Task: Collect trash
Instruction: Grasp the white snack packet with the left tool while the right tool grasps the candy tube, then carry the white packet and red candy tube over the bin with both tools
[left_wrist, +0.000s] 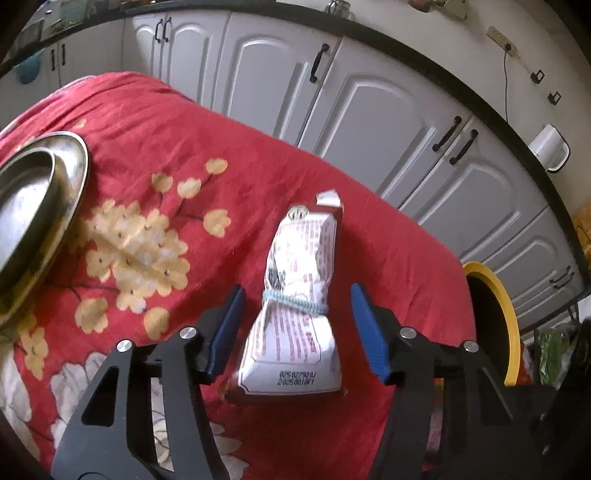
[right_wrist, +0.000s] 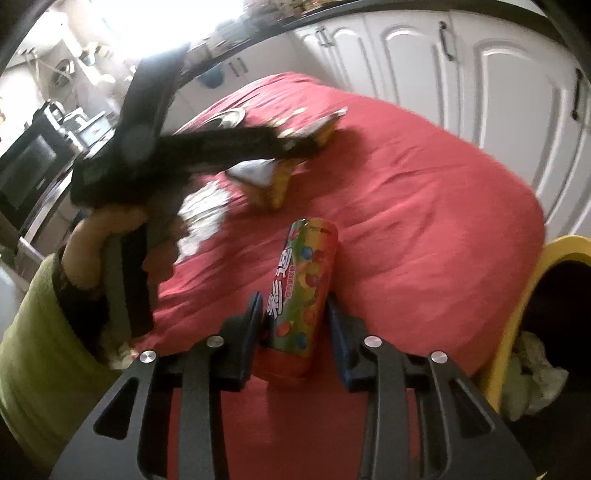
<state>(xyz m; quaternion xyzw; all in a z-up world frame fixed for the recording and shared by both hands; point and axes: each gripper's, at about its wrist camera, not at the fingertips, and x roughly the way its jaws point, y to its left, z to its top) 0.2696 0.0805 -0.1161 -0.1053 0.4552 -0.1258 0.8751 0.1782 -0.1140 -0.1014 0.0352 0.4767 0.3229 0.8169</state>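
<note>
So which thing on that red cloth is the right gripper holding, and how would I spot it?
Start at the red tablecloth in front of the white cabinets. Near its front edge, beside the yellow-rimmed bin, the right gripper is closed around a candy tube. Unlike the crumpled wrappers further back, it is a smooth cylinder printed with bright multicoloured sweets.

A home kitchen.
White panelled cabinet doors (left_wrist: 373, 107) under a black countertop (left_wrist: 424, 70); a black microwave oven (right_wrist: 29, 162) stands nearby.

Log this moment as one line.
left gripper: open around tied packet | right gripper: shut on candy tube | yellow bin: right of table
</note>
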